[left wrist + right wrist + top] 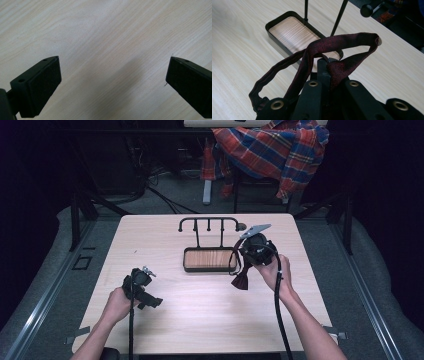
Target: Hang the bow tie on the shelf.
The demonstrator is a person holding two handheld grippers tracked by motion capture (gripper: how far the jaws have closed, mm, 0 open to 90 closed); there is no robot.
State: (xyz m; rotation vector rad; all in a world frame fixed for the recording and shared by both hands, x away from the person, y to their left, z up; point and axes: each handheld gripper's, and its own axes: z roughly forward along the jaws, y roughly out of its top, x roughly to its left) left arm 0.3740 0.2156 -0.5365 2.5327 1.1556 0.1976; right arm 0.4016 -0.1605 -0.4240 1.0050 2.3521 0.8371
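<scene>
Light wooden table [200, 310], viewed from the person's side. A black rack [208, 225] with hooked pegs stands near the far edge at centre, rising from a shallow black tray [186, 265] with a wood-grain floor. Right gripper [248, 251] is raised above the table just right of the tray, toward the far right quarter. Its jaws are pressed together on a dark red bow tie [241, 281]; the bow hangs below the gripper in the high view, clear of the tray. In the right gripper view the bow tie's strap [342, 41] loops up and forward from the pinch point, held open as a ring facing the rack's uprights. Judgement: the strap is presented this way so the loop can be dropped over one of the pegs, and the gripper is carried high for the same reason. Left gripper [148, 295] rests low near the near left part of the table, well apart from rack and tie. Its jaws are spread wide over bare wood, holding and touching nothing; it looks parked out of the way, ready to assist if the loop needs steadying.
</scene>
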